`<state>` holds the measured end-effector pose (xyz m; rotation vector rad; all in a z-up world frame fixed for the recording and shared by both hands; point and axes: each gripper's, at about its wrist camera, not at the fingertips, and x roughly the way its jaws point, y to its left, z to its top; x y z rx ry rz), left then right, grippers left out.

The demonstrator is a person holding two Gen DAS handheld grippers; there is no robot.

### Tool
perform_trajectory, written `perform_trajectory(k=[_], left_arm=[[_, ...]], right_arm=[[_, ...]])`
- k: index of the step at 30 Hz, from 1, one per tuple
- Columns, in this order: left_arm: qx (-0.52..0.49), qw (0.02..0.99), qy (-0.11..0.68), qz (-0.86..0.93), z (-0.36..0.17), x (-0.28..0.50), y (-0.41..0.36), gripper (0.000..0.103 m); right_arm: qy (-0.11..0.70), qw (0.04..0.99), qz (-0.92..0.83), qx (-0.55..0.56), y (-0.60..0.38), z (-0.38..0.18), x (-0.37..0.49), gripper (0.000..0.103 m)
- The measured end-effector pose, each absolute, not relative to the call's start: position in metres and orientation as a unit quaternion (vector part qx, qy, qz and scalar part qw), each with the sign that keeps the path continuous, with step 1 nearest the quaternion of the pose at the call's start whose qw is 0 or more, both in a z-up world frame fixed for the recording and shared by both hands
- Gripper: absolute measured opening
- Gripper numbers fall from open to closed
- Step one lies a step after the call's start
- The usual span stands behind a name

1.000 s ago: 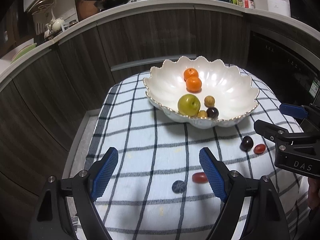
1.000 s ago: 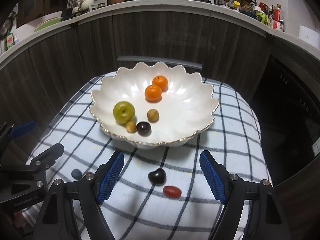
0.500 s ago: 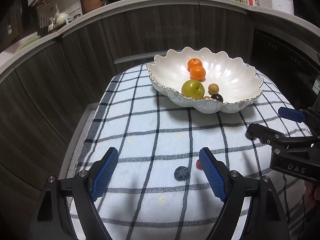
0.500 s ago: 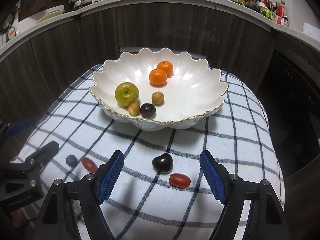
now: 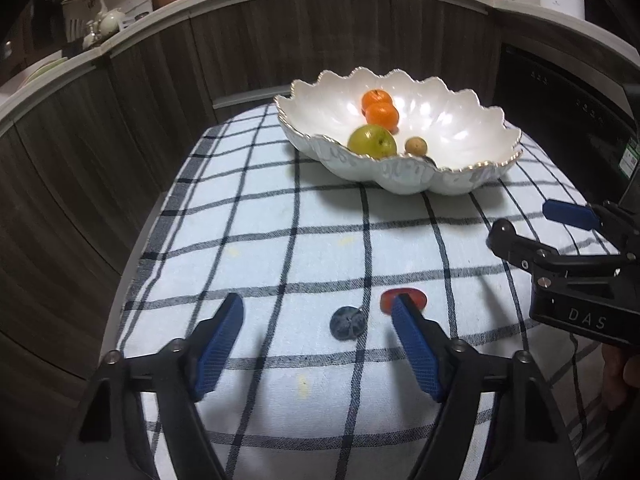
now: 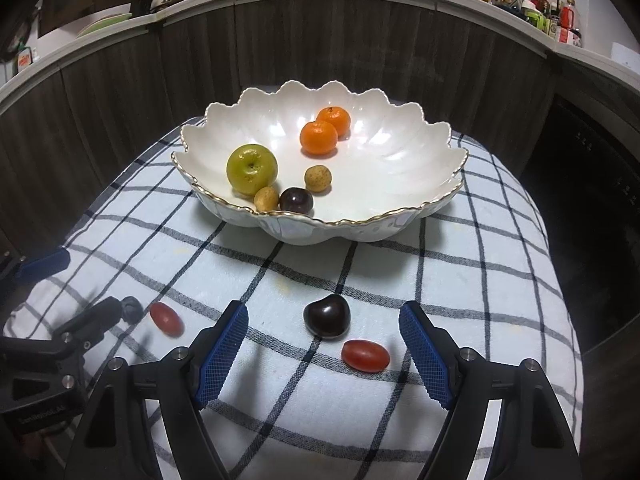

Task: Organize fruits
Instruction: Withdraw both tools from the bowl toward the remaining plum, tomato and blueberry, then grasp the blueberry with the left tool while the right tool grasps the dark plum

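Both hand-held grippers have been lowered toward the checked cloth since the earlier frames, and the loose fruits are now seen larger and nearer the blue pads. The left hand-held gripper (image 5: pixel 316 316) is apart but closing, with a blueberry (image 5: pixel 347 322) lying between its jaws, untouched, and a red grape tomato (image 5: pixel 403 299) partly hidden behind its right-hand pad. The right hand-held gripper (image 6: pixel 324 328) is held apart, with a dark cherry (image 6: pixel 327 316) between its jaws on the cloth, not touched; a second red grape tomato (image 6: pixel 365 355) lies just beside the cherry, inside the right-hand pad.

Four fruits are thus left on the checked cloth (image 6: pixel 460 280): one blueberry, one cherry, two tomatoes. Open cloth is left between them and the white scalloped bowl (image 6: pixel 400 184), which stands farther back on the tabletop, near the far edge. Six fruits are counted in the bowl: two oranges (image 6: pixel 319 138), one green apple (image 6: pixel 252 169), two small tan fruits (image 6: pixel 318 178) and one dark plum (image 6: pixel 296 200).

Dark wood cabinet fronts (image 6: pixel 360 48) curve close behind and around the tabletop. The two hand-held grippers stand side by side, apart from each other.
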<state>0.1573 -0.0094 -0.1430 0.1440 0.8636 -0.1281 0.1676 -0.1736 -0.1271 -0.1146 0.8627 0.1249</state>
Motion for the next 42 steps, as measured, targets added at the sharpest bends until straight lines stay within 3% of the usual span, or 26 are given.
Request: perform_trajectory(k=[5, 9, 18, 24, 31, 36, 42], left_arm=[[0.071, 0.9, 0.424, -0.068, -0.149, 0.16, -0.012, 0.069], [0.078, 0.897, 0.429, -0.072, -0.155, 0.161, -0.014, 0.053], [0.076, 0.891, 0.44, -0.077, -0.164, 0.162, -0.015, 0.051], [0.071, 0.888, 0.445, -0.084, -0.168, 0.163, -0.015, 0.04], [0.071, 0.889, 0.444, -0.091, -0.169, 0.163, -0.017, 0.035], [0.074, 0.888, 0.443, -0.102, -0.169, 0.161, -0.021, 0.023], [0.074, 0.888, 0.443, -0.1, -0.169, 0.161, -0.022, 0.023]], right_arm=[[0.418, 0.904, 0.064, -0.058, -0.173, -0.132, 0.17, 0.078], [0.417, 0.905, 0.065, -0.062, -0.173, -0.134, 0.172, 0.078], [0.432, 0.897, 0.069, -0.064, -0.172, -0.147, 0.18, 0.059], [0.435, 0.895, 0.07, -0.07, -0.17, -0.15, 0.184, 0.055], [0.446, 0.889, 0.071, -0.07, -0.169, -0.156, 0.186, 0.046], [0.445, 0.89, 0.073, -0.07, -0.169, -0.158, 0.187, 0.038], [0.445, 0.89, 0.07, -0.07, -0.17, -0.154, 0.187, 0.031]])
